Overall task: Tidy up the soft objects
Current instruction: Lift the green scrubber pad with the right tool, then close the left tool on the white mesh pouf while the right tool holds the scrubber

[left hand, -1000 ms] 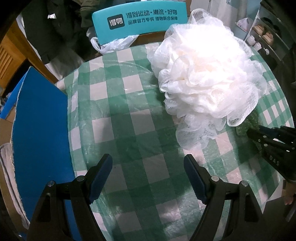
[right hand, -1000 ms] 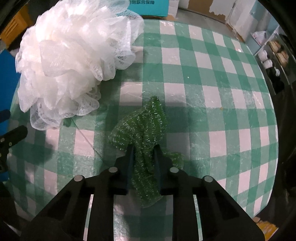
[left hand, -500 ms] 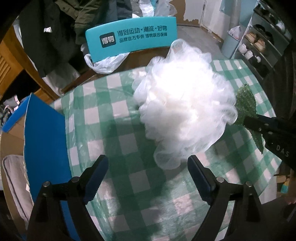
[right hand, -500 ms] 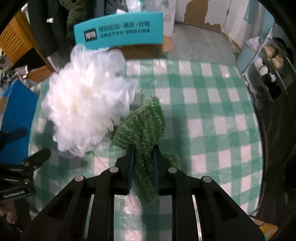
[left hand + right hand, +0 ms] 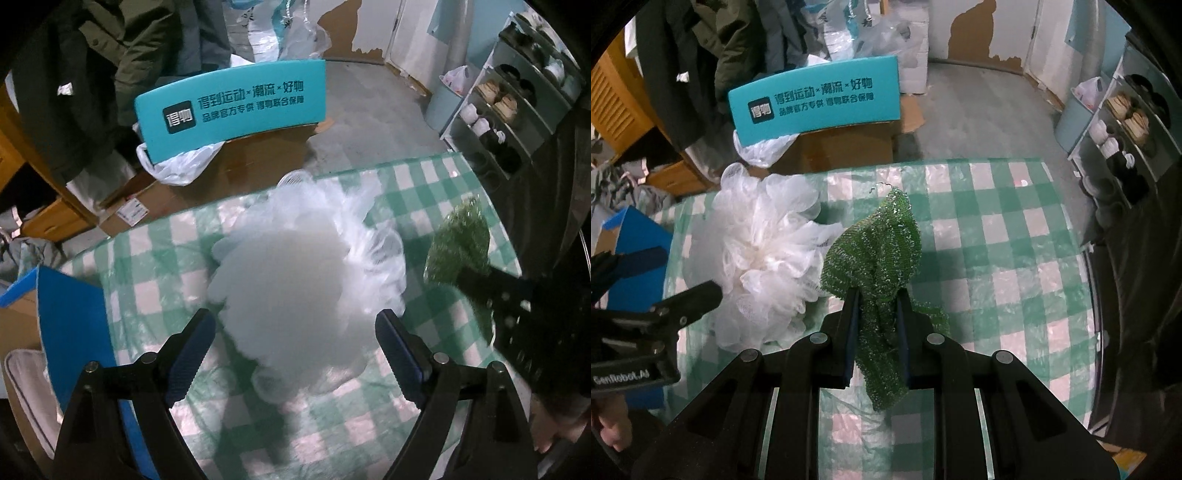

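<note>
My right claw (image 5: 875, 314) pinches the green cloth (image 5: 877, 251), lifted mid-frame; my left (image 5: 293, 350) gapes empty over the pouf (image 5: 291, 291), grabbing next.

Scrubber (image 5: 882, 254): green knitted mesh, rough, glittery metallic flecks. Pouf (image 5: 764, 258): white nylon netting, gauzy, ruffled, translucent. Tablecloth (image 5: 1015, 266): green-white check under clear plastic film, glossy, crinkled. Right gripper (image 5: 876, 332): matt black plastic, small metal screws. Left gripper (image 5: 291, 358): black plastic, ribbed blue pads (image 5: 188, 363). Box (image 5: 816, 103): teal printed cardboard, smooth.
</note>
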